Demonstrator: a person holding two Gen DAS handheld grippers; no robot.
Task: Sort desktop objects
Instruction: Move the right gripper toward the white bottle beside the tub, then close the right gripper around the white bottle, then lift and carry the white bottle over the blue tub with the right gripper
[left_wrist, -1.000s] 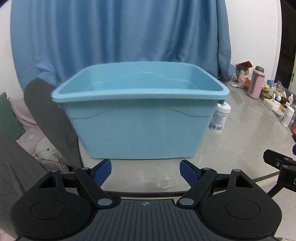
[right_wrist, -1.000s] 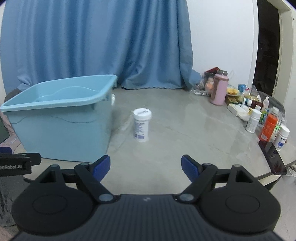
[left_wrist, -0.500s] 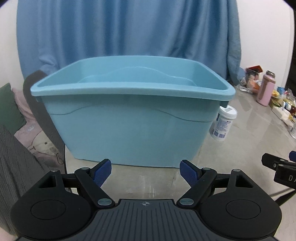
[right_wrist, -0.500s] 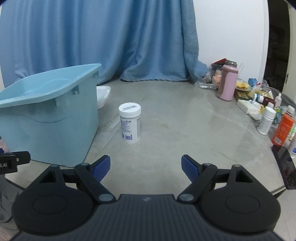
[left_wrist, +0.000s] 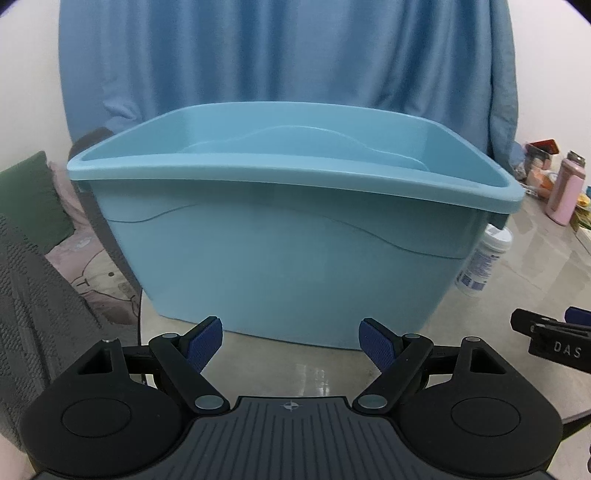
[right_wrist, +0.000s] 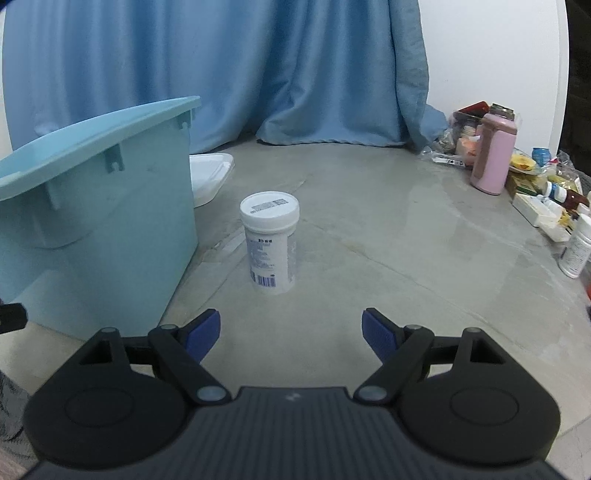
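A light blue plastic tub (left_wrist: 295, 236) stands on the grey table right in front of my left gripper (left_wrist: 291, 341), which is open and empty. The tub also shows at the left of the right wrist view (right_wrist: 96, 221). A white pill bottle (right_wrist: 270, 242) with a white cap stands upright beside the tub's right side, straight ahead of my right gripper (right_wrist: 291, 332), which is open and empty. The bottle peeks out behind the tub's right corner in the left wrist view (left_wrist: 482, 264).
A white lid or tray (right_wrist: 210, 177) lies behind the tub. A pink flask (right_wrist: 493, 155), boxes and several bottles (right_wrist: 576, 251) crowd the table's right edge. A blue curtain (right_wrist: 258, 74) hangs behind. A chair with grey cloth (left_wrist: 33, 280) is at the left.
Both grippers have moved forward: the tub has grown larger in the left wrist view, and the white bottle has come closer and more centred in the right wrist view. Both stay open.
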